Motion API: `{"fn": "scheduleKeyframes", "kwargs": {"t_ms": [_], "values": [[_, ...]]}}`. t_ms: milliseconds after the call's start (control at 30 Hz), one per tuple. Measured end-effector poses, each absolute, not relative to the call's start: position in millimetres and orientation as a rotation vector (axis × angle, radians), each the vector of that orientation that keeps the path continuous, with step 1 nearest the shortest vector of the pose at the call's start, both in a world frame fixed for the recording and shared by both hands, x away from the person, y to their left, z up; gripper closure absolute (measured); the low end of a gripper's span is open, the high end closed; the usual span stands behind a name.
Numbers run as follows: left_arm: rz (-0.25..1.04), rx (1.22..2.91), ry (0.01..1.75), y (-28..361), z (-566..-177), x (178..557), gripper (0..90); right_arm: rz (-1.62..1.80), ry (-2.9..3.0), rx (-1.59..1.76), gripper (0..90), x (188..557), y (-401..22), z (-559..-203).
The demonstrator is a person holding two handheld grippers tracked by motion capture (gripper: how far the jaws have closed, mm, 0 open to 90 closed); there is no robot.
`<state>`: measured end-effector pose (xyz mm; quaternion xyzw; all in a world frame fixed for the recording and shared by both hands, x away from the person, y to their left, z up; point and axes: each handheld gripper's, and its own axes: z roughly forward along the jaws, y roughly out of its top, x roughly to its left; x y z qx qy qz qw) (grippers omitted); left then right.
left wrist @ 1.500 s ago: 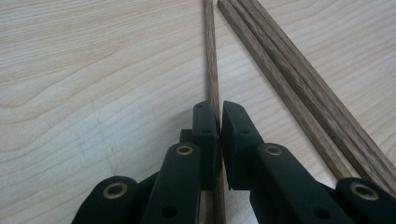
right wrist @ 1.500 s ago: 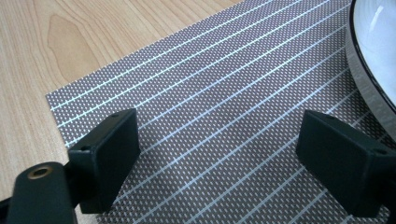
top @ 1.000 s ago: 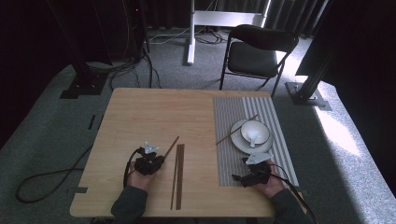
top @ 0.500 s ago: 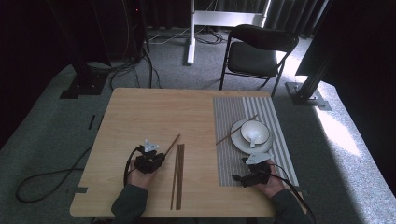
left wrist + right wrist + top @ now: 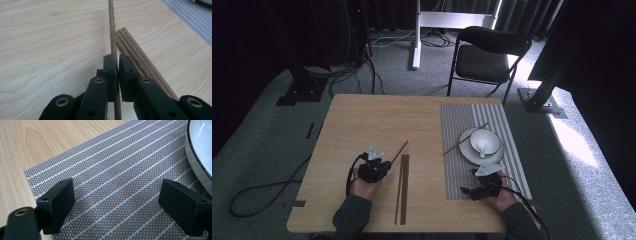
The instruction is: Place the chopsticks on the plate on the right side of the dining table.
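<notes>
- My left gripper [image 5: 114, 67] was clenched on a single wooden chopstick [image 5: 112, 27]; both pads pressed its shaft, with a short tail behind them and the long part running ahead.
- Seen from above, that gripper [image 5: 381, 165] rested low over the bare wood of the table [image 5: 362, 120], left of centre, and the held chopstick [image 5: 400, 151] slanted away from me and to my right, its far tip raised toward the placemat side.
- Just beside the jaws, on my right, lay a bundle of chopsticks [image 5: 136, 53] flat on the table; from above the bundle [image 5: 402, 187] ran nearly straight from near edge to far edge, so its long axis crossed the held stick's at a shallow angle, their far ends close together.
- Farther right lay the striped placemat [image 5: 502, 125], bearing a plate [image 5: 466, 150] with a white bowl [image 5: 486, 141] on it and another chopstick [image 5: 464, 139] leaning against the plate's rim.
- My right gripper [image 5: 116, 202] stood released, jaws wide apart and empty over the placemat [image 5: 112, 165], the plate's rim [image 5: 197, 160] just beyond its right jaw.
- I judged the place setting to lie well to the right of the held stick, so the right gripper [image 5: 479, 189] was the nearer one to the plate, while the left had to carry the stick across the bundle.
</notes>
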<state>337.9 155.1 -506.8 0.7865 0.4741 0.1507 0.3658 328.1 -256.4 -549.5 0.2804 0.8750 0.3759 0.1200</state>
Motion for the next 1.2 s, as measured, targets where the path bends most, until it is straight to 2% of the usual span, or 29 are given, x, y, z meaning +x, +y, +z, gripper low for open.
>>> {"fn": "scheduleKeyframes", "kwargs": {"t_ms": [1200], "values": [[0.419, 2.034, 1.083, 120, -476, 354, 84.6, 1.098, 2.557, 0.816, 12.5, 328, -256, -550]]}}
